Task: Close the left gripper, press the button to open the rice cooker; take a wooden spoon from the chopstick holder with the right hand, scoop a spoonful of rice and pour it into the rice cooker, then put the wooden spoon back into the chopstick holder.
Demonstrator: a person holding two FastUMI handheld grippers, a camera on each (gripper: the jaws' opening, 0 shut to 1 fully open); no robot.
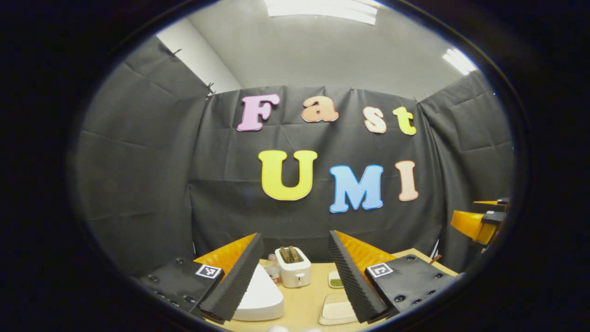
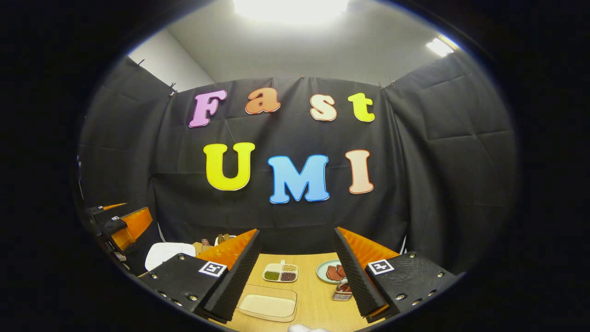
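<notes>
Just beyond the open left claw point(image 1: 295, 276), rice cooker point(image 1: 260, 297)

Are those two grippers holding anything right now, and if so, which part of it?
Nothing is held. The left gripper and the right gripper both stand open above the table, with empty space between their fingers.

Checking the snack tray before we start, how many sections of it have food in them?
3 show in the tray: green at front left, dark at front right, tan at back right. The back-left section looks pale; contents unclear.
</notes>
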